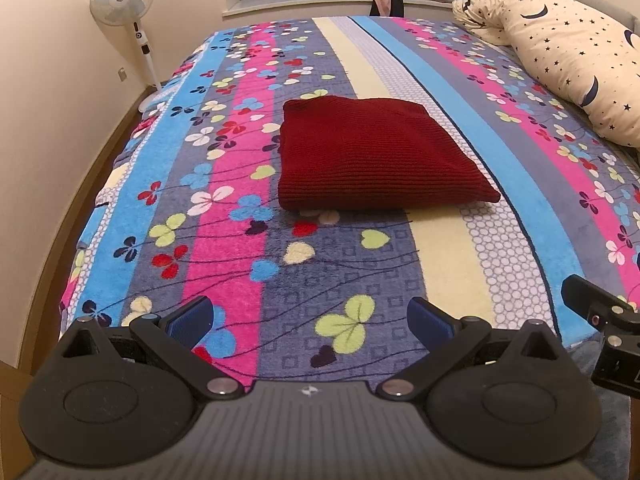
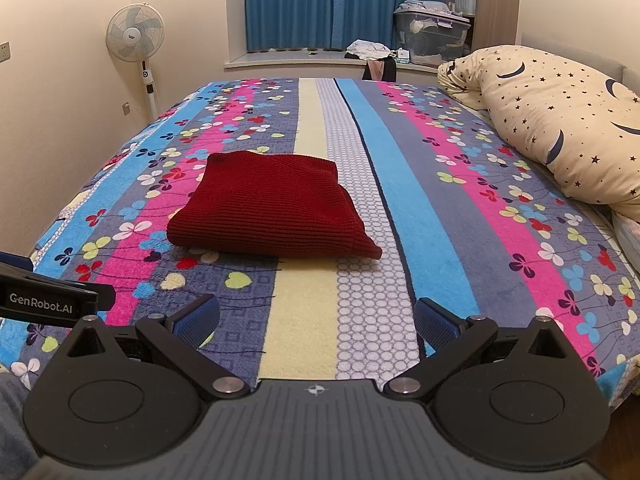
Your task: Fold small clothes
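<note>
We are looking down the bed (image 1: 400, 272) with both tools held low at its near edge; the left gripper (image 1: 310, 320) has its fingers (image 1: 192, 316) spread wide with nothing between them, and the right gripper (image 2: 318, 320) stands just the same, wide and empty; the dark red knitted garment (image 1: 372, 152) lies in the middle of the bed on the striped clover blanket (image 1: 236, 216), well ahead of both tools, touched by neither.

By our reading it is already a thick folded packet, so the fold looks close to done; the risks now are about undoing it. The knit is bulky and springy; if we pinch only the top layer the packet may open as it lifts; the near right corner tapers to a thin point and could flop out. The blanket is fleecy; fingers pushed under the garment could catch the pile and drag the blanket with it. The star-and-moon duvet (image 2: 560, 120) is bunched along the right side; a wide swing of the right tool could snag it.

As for containers: a clear lidded storage bin (image 2: 432, 36) sits on the window ledge, with what seems to be pale cloth inside, too blurred to name; loose clothes (image 2: 368, 50) lie just beside it; a standing fan (image 2: 136, 36) waits in the left corner.
</note>
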Demonstrator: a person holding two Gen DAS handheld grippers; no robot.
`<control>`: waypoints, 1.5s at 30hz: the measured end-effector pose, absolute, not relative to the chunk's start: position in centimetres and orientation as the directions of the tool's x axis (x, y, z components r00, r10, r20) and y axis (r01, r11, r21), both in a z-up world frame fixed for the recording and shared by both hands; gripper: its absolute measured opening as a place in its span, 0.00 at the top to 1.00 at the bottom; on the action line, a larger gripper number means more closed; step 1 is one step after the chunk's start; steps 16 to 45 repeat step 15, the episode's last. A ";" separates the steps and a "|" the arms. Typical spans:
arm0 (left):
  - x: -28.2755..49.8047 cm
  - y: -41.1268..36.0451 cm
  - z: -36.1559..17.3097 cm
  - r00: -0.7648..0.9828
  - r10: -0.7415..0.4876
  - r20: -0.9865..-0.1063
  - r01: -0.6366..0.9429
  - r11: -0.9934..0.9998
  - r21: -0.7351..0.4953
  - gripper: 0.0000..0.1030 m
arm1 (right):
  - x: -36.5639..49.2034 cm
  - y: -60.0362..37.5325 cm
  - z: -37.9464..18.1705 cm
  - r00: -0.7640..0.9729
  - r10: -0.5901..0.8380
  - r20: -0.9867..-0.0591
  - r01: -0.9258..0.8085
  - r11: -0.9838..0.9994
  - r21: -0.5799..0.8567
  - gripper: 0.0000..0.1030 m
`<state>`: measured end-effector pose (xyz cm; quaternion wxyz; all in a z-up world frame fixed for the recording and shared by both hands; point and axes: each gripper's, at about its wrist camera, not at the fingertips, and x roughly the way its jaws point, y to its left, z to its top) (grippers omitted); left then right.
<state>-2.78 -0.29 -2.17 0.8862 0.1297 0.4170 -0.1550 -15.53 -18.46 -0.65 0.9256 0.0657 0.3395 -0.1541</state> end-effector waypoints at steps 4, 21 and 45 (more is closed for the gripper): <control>-2.7 -0.4 -2.3 0.601 -0.167 -0.781 0.386 0.917 0.101 0.00 | -15.5 -18.5 -0.6 0.721 -0.241 -0.649 0.330 0.944 0.017 0.01; -2.7 -0.8 -2.6 0.595 -0.150 -0.790 0.386 0.915 0.116 0.00 | -15.5 -18.3 -0.5 0.722 -0.238 -0.650 0.329 0.944 0.019 0.01; -2.7 -0.8 -2.6 0.595 -0.150 -0.790 0.386 0.915 0.116 0.00 | -15.5 -18.3 -0.5 0.722 -0.238 -0.650 0.329 0.944 0.019 0.01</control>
